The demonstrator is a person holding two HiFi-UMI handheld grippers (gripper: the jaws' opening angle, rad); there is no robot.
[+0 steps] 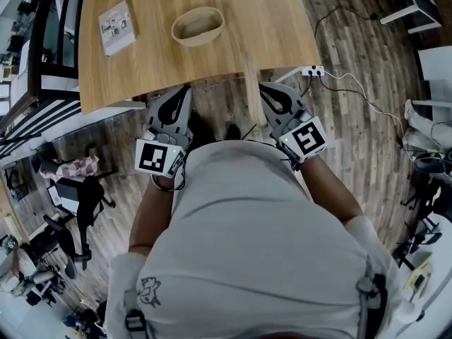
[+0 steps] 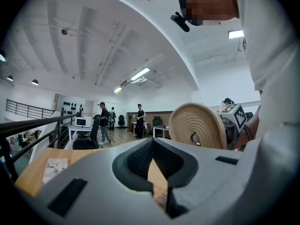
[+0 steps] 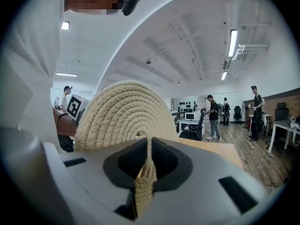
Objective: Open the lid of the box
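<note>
The round woven box (image 1: 198, 25) stands open on the wooden table (image 1: 275, 27), its inside showing. Its coiled rope lid (image 1: 253, 94) is off the box, held on edge over the table's near edge. My right gripper (image 1: 268, 92) is shut on the lid's small rope loop. In the right gripper view the lid (image 3: 124, 114) rises just beyond the right gripper (image 3: 147, 146), with the loop pinched between the jaws. My left gripper (image 1: 183, 92) hovers beside it, shut and empty. In the left gripper view the left gripper (image 2: 152, 142) has its jaws together, and the lid (image 2: 197, 124) stands to the right.
A printed booklet (image 1: 116, 27) lies on the table's left part. A power strip (image 1: 312, 70) and cables lie on the wood floor to the right. Office chairs (image 1: 74, 196) stand at the lower left. People stand far off by desks (image 2: 104, 121).
</note>
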